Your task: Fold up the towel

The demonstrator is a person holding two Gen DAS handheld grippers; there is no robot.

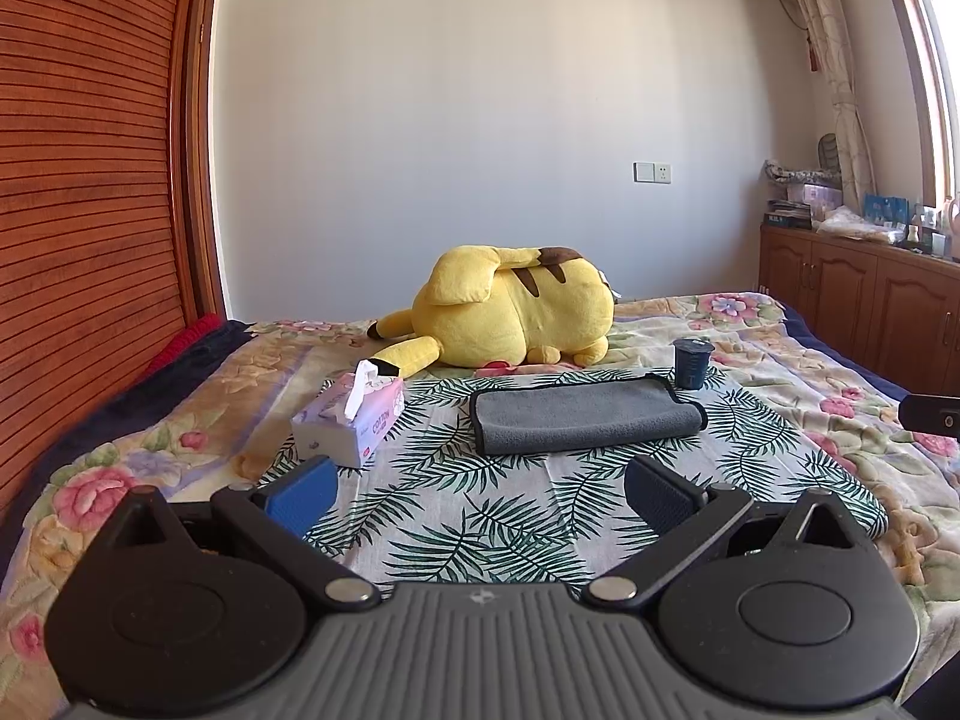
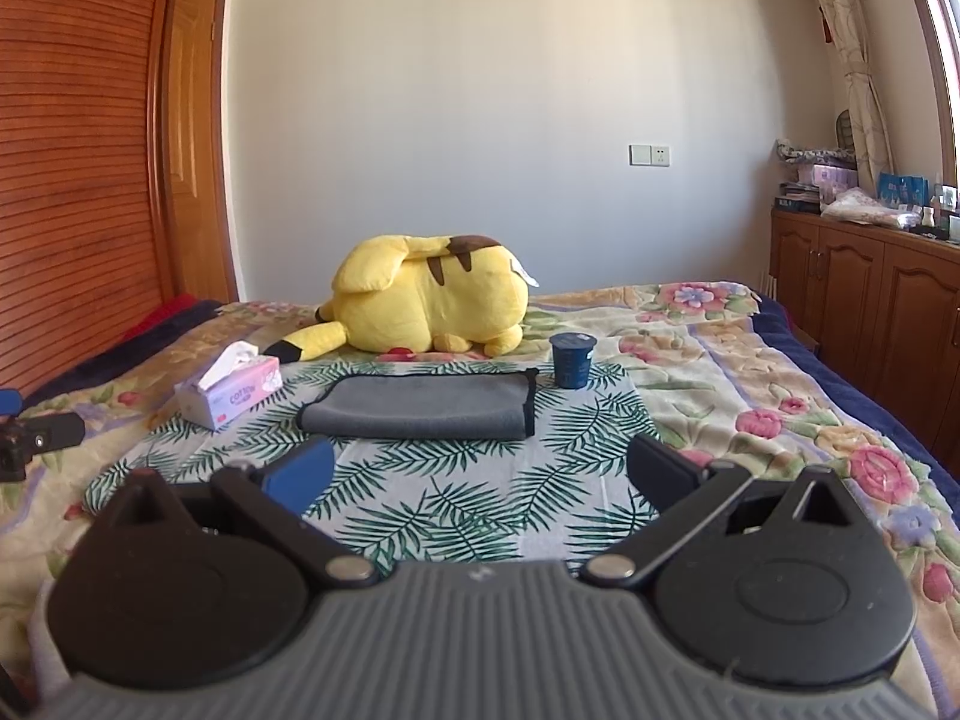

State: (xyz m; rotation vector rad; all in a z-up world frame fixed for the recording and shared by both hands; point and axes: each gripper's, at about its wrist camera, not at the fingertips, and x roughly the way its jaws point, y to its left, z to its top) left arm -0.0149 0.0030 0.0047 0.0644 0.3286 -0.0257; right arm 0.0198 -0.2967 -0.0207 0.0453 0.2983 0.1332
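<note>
A grey towel [image 1: 585,417] with a dark edge lies folded in a long rectangle on a palm-leaf cloth [image 1: 480,516] spread on the bed; it also shows in the right wrist view [image 2: 420,408]. My left gripper [image 1: 480,492] is open and empty, held back from the towel's near edge. My right gripper [image 2: 480,480] is open and empty too, also short of the towel. The right gripper's tip shows at the right edge of the left wrist view [image 1: 930,414], and the left gripper shows at the left edge of the right wrist view [image 2: 36,438].
A tissue box [image 1: 348,420] stands left of the towel. A dark blue cup [image 1: 692,363] stands at its far right corner. A yellow plush toy [image 1: 510,312] lies behind. A floral bedspread [image 1: 840,396] covers the bed. A wooden wardrobe [image 1: 90,150] is left, cabinets [image 1: 858,294] right.
</note>
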